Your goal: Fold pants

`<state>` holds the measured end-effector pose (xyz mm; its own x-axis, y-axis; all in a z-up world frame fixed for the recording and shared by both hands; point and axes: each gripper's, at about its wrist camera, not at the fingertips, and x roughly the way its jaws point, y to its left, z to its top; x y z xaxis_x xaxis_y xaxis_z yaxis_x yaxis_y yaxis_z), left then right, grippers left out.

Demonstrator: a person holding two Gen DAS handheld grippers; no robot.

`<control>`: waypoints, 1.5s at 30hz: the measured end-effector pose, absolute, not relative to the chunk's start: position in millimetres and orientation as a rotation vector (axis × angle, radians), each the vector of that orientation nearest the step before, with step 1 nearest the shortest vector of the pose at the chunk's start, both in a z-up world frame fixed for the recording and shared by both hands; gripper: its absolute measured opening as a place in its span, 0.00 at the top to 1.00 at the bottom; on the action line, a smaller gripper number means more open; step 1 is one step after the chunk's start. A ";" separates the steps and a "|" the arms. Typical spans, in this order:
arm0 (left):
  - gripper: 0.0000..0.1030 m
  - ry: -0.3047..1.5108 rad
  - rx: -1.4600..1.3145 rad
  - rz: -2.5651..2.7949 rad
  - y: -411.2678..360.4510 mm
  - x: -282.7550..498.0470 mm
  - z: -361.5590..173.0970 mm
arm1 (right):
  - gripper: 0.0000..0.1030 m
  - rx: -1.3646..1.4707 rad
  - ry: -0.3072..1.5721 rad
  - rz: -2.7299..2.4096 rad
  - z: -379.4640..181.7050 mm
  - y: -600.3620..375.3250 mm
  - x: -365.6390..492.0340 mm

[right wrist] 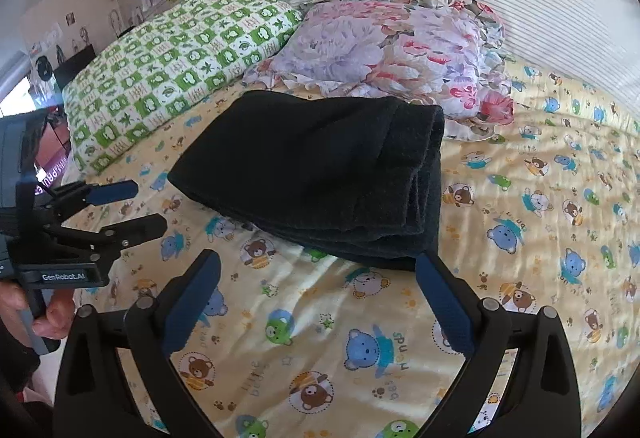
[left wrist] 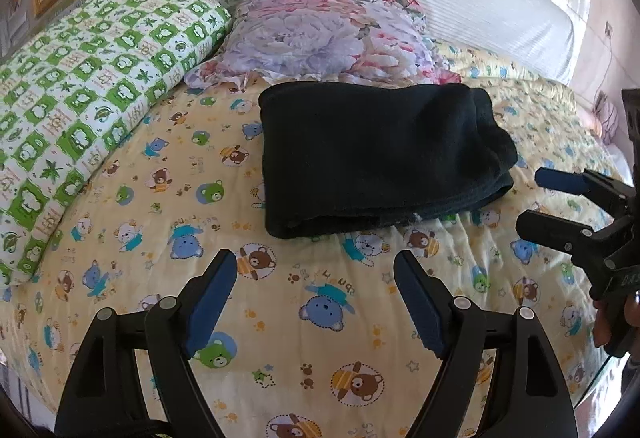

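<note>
Item: black pants (left wrist: 376, 157), folded, lying on my bear-print bed (left wrist: 280, 318).
Both grippers, left (left wrist: 316, 302) and right (right wrist: 318, 302), had fingers spread, empty; two pillows behind.

Bed (left wrist: 328, 318) is covered by a yellow sheet printed with cartoon bears. Black pants (left wrist: 376, 157), folded into a stack, are laid on it mid-bed. Green checked pillow (left wrist: 92, 85) and floral pillow (left wrist: 320, 37) are placed side by side behind, near the headboard.
</note>
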<state>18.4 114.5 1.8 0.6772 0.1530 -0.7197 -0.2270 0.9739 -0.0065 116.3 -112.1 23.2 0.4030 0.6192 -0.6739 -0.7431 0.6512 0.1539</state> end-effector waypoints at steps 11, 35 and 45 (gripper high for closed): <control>0.20 0.791 -0.079 0.258 118.0 14.6 6.1 | 0.04 -0.208 0.764 0.873 20.9 -108.2 117.7; 0.19 0.800 -0.006 0.308 118.1 25.3 -0.7 | 0.04 -0.292 0.761 0.896 9.8 -101.7 121.3; 0.19 0.779 0.004 0.316 117.9 30.5 -1.0 | 0.04 -0.259 0.722 0.906 13.7 -102.6 127.6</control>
<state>30.5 117.9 -1.0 0.6669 0.2816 -0.6899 -0.2784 0.9530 0.1200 127.6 -102.6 13.7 0.4043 0.6245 -0.6683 -0.7904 0.6062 0.0884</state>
